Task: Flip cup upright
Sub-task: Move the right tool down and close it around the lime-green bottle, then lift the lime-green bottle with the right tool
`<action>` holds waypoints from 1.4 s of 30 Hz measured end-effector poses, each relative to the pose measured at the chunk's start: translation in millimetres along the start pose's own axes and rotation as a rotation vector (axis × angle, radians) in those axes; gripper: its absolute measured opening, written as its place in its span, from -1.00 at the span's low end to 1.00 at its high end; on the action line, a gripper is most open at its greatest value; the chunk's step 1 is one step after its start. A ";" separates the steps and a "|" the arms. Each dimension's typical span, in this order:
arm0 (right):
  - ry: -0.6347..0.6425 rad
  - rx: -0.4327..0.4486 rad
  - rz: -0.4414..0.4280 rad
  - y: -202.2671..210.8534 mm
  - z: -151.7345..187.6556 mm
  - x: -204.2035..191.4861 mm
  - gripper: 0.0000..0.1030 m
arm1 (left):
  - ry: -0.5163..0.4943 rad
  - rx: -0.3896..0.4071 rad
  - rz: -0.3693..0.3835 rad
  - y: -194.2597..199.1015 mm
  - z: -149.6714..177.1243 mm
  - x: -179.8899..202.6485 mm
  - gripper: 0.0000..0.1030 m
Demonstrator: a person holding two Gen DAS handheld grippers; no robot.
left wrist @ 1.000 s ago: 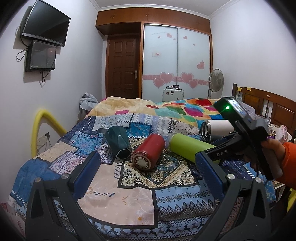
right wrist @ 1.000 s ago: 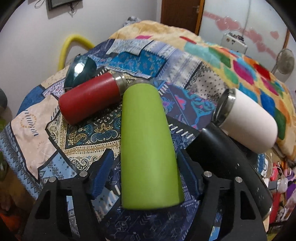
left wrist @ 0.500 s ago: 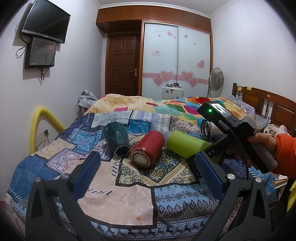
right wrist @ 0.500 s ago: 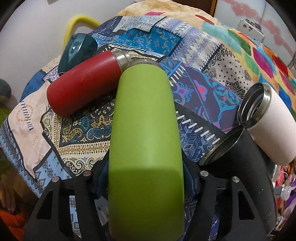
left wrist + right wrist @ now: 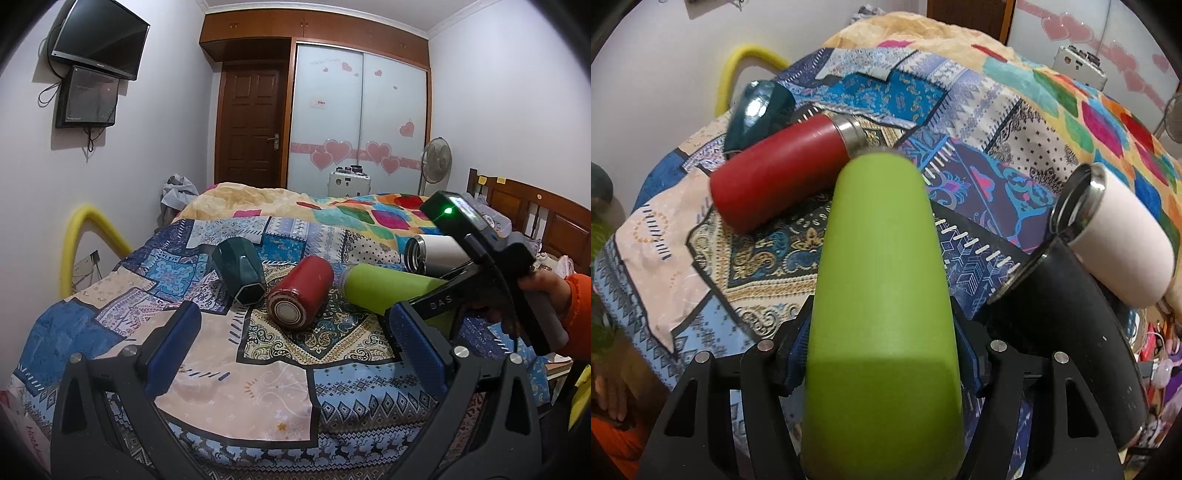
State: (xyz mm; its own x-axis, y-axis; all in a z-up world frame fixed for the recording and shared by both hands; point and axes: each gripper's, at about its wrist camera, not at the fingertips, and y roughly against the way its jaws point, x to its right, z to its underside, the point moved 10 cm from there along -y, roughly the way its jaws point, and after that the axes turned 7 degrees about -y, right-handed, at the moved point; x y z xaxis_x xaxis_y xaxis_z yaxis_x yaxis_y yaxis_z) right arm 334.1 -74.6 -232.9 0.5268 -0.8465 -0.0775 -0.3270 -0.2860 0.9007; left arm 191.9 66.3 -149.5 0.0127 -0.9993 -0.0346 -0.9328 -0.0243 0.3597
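A lime green cup (image 5: 882, 295) lies lengthwise between the fingers of my right gripper (image 5: 882, 350), which is shut on its lower body. In the left wrist view the green cup (image 5: 388, 291) is tilted, its far end raised off the bedspread, with the right gripper (image 5: 439, 299) around its near end. My left gripper (image 5: 295, 343) is open and empty, held back over the near part of the bed. A red cup (image 5: 301, 291), a dark green faceted cup (image 5: 240, 271), a white cup (image 5: 1119, 236) and a black cup (image 5: 1067, 317) lie on their sides.
The cups lie on a patchwork bedspread (image 5: 258, 350). A yellow padded rail (image 5: 77, 251) stands at the bed's left. A wooden headboard (image 5: 535, 218) is at the right. A fan (image 5: 437, 160) and wardrobe doors (image 5: 358, 122) are at the back.
My right gripper closed its fingers onto the green cup and began lifting it; the cup's far end has risen. My left gripper has stayed nearly still.
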 end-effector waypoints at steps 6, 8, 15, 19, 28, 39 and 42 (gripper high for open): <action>0.009 0.033 -0.008 20.0 8.6 -9.4 0.20 | -0.002 0.012 -0.002 12.2 -3.8 1.6 1.00; 0.017 0.048 -0.008 27.2 12.2 -13.8 0.20 | -0.005 0.018 -0.004 17.8 -5.4 1.9 1.00; 0.041 0.120 0.008 51.0 22.1 -29.7 0.20 | -0.004 0.030 -0.008 33.0 -7.4 2.5 1.00; 0.050 0.154 -0.007 57.5 29.4 -40.6 0.20 | -0.002 0.030 -0.015 39.2 -6.9 2.2 1.00; 0.051 0.143 -0.051 31.3 48.2 -60.2 0.20 | -0.002 0.008 -0.026 43.5 -1.3 0.4 1.00; 0.073 0.147 -0.048 12.3 47.4 -56.9 0.20 | 0.006 -0.035 -0.026 26.2 9.8 0.5 1.00; 0.091 0.141 -0.046 10.0 49.3 -55.4 0.20 | 0.007 -0.045 -0.016 19.6 11.7 4.1 1.00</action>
State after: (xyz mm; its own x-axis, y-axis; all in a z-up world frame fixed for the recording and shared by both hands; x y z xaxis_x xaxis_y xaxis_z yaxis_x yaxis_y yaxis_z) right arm 262.9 -52.8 -240.7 0.6103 -0.7888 -0.0727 -0.4046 -0.3894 0.8275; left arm 169.4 62.0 -153.4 0.0303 -0.9990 -0.0339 -0.9151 -0.0414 0.4010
